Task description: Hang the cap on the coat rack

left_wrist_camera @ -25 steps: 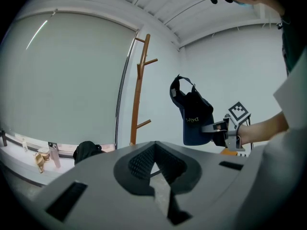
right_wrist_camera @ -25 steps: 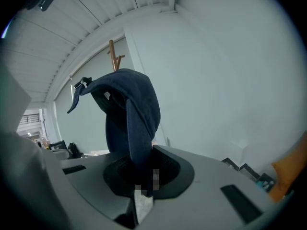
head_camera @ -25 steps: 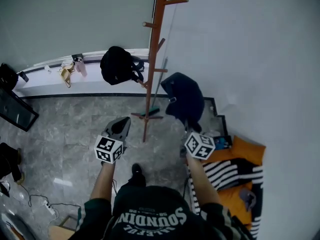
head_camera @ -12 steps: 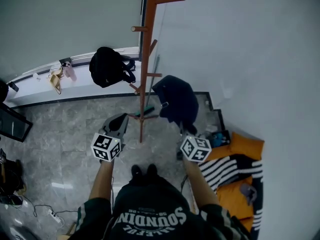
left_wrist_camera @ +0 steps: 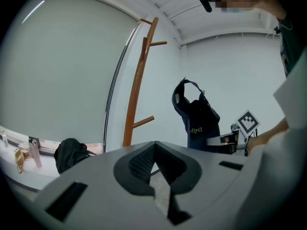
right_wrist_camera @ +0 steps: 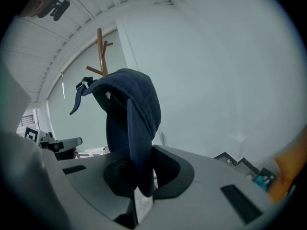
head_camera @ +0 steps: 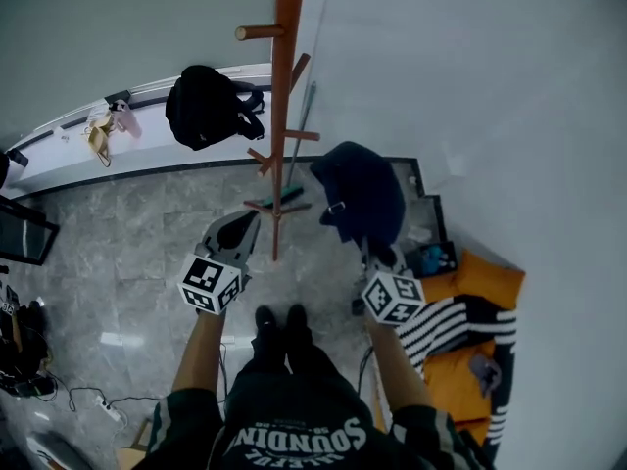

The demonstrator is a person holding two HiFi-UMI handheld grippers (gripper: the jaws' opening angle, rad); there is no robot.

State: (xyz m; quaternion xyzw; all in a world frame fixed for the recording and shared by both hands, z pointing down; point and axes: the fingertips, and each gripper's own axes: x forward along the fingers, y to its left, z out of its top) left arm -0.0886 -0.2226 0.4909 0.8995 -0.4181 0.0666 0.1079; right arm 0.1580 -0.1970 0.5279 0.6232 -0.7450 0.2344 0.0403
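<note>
A brown wooden coat rack [head_camera: 280, 116] stands by the wall corner, with short pegs at several heights. A navy cap [head_camera: 361, 192] hangs up from my right gripper [head_camera: 378, 254], which is shut on its edge, to the right of the rack and apart from it. In the right gripper view the cap [right_wrist_camera: 132, 109] stands up between the jaws of the right gripper [right_wrist_camera: 141, 186], and the rack [right_wrist_camera: 101, 51] shows behind it. My left gripper [head_camera: 233, 239] is shut and holds nothing, just left of the pole's base. The left gripper view shows the rack [left_wrist_camera: 136, 90] and cap [left_wrist_camera: 201, 121].
A black backpack [head_camera: 206, 106] lies on the white window ledge [head_camera: 59, 160] left of the rack, with small items [head_camera: 103, 130] further left. Orange and striped cloth [head_camera: 460, 331] is piled at the right wall. Cables [head_camera: 93, 399] trail on the grey floor. The person's shoes [head_camera: 279, 321] stand below the rack.
The person has stepped closer to the rack, feet now together. The rack's top has slid out of the head view. Both grippers keep their grip and pose.
</note>
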